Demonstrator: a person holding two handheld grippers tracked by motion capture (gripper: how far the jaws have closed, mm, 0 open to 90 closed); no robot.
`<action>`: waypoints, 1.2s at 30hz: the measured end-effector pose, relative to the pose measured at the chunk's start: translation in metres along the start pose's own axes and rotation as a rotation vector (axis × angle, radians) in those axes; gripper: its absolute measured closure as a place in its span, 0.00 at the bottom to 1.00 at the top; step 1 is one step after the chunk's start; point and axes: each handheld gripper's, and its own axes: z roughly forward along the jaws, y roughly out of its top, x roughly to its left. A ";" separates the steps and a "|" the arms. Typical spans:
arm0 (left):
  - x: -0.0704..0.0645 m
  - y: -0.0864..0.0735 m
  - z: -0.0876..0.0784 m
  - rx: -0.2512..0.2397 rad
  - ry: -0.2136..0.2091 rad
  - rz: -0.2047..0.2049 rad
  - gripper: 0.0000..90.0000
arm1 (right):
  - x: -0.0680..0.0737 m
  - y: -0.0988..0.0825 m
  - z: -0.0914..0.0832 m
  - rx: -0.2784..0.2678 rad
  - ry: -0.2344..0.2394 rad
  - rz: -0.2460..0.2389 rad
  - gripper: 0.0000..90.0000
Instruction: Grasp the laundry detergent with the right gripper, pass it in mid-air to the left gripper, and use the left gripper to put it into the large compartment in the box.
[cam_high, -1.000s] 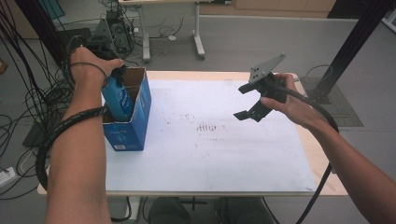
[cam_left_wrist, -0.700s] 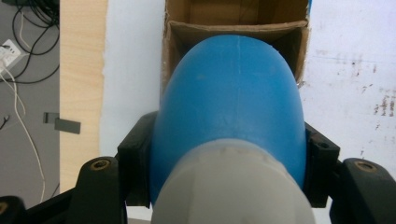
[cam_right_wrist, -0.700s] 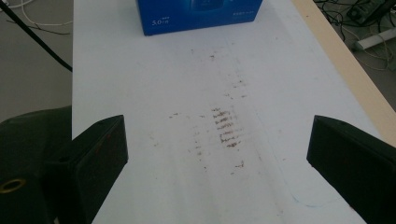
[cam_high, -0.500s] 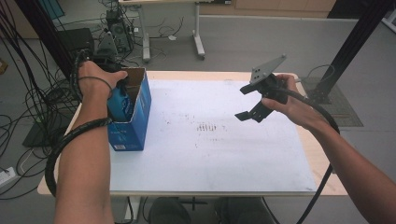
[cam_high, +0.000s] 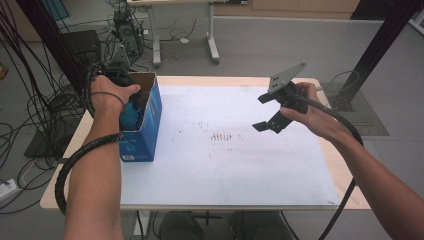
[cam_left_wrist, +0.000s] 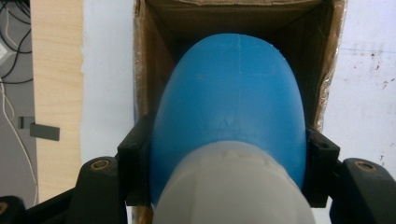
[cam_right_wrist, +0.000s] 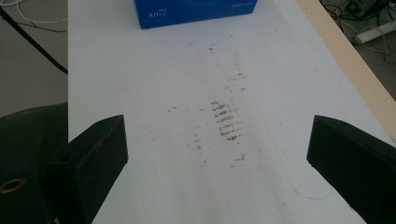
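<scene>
Left gripper (cam_left_wrist: 229, 186) pinching blue bottle (cam_left_wrist: 229, 107), now lower than second ago, bottle body sunk inside open blue box (cam_high: 145, 125). Placement nearly done, release likely next. Right gripper (cam_right_wrist: 215, 172) jaws spread, idle, well right of box above white mat (cam_high: 240, 160).

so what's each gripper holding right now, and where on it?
Left gripper clamps the blue bottle across its sides, just below the white cap, inside the box. Right gripper is open, holding nothing.

Black two-jaw tool (cam_high: 272, 115) (grey plate on top), ribbed cable (cam_high: 80, 160).
</scene>
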 end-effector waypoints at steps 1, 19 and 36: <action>0.000 0.000 0.001 0.000 0.000 0.002 0.41 | 0.000 0.000 0.000 0.000 0.000 -0.001 0.06; -0.003 -0.002 0.024 0.003 -0.001 0.018 0.41 | -0.001 -0.008 0.005 0.006 0.002 0.019 0.06; -0.004 -0.003 0.035 0.017 0.014 0.039 0.41 | -0.003 -0.010 0.006 0.005 -0.001 0.023 0.06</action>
